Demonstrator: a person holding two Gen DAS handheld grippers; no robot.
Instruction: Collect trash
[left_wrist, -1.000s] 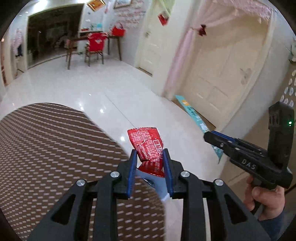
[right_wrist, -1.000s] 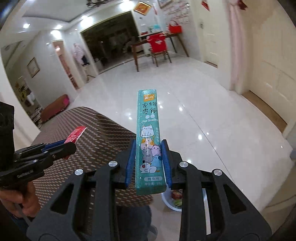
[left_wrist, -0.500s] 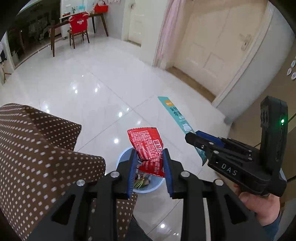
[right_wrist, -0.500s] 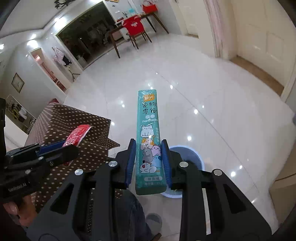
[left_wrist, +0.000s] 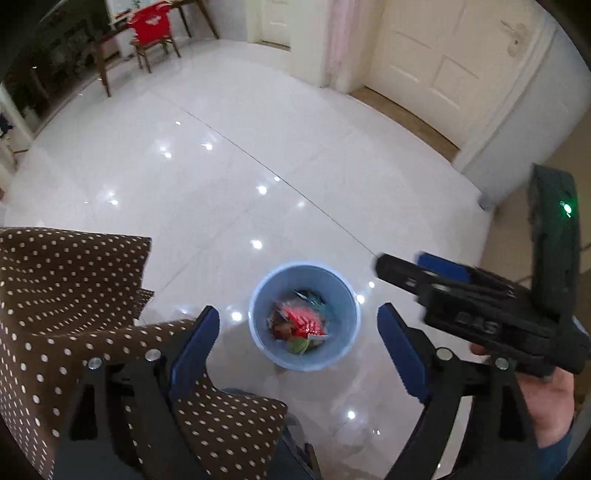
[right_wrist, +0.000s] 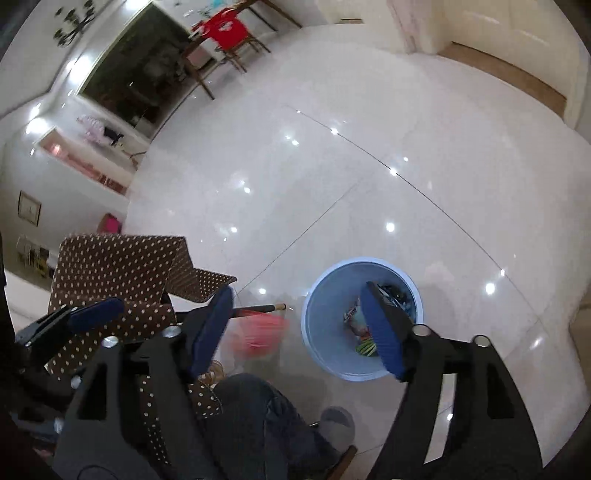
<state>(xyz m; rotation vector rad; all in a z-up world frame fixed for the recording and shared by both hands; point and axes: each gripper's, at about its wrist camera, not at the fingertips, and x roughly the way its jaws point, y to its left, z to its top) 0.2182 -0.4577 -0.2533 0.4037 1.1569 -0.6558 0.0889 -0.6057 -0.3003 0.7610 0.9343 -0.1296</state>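
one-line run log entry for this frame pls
step: drop trash | left gripper: jaws just opened, empty | right gripper: jaws just opened, empty | blue bin: on floor below, red wrapper inside

I see blue bin (left_wrist: 258, 345) upright on white floor, red wrapper (left_wrist: 303, 323) lying inside on other trash, second wrapper not discernible.

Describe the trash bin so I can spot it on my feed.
Look at the shiny white tiled floor, just beyond the corner of the brown dotted tablecloth. The bin is a small round pale-blue bucket, open-topped, with colourful wrappers inside; nothing else there is blue and round.
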